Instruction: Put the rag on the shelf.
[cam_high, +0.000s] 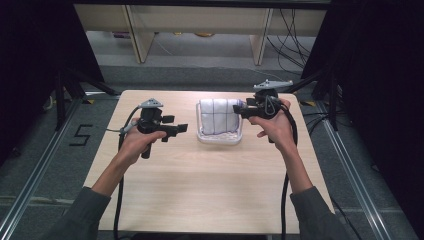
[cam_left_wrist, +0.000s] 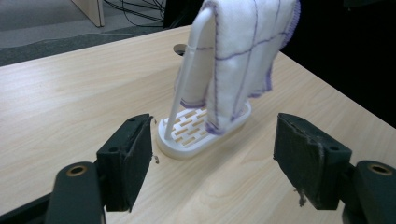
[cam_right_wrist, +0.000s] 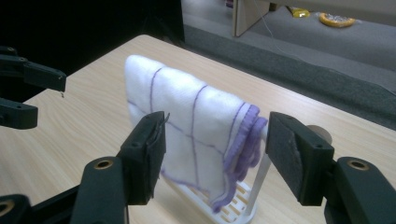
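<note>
A white cloth (cam_high: 218, 119) with purple grid lines and a purple hem hangs over a white wire rack (cam_high: 218, 138) with a slotted base, at the table's middle back. My left gripper (cam_high: 182, 128) is open a short way left of the rack and points at it. In the left gripper view the rack base (cam_left_wrist: 187, 140) and cloth (cam_left_wrist: 243, 51) lie beyond the jaws of my left gripper (cam_left_wrist: 217, 140). My right gripper (cam_high: 241, 111) is open at the cloth's upper right end. In the right gripper view the cloth's hemmed end (cam_right_wrist: 196, 121) hangs between the spread jaws of my right gripper (cam_right_wrist: 217, 135), which do not press it.
The light wooden table (cam_high: 210, 190) has bare room in front of the rack and a round cable hole (cam_right_wrist: 320, 133) near its far edge. Wooden shelf legs (cam_high: 140, 35) stand on the grey floor beyond. Dark curtains and metal frames flank both sides.
</note>
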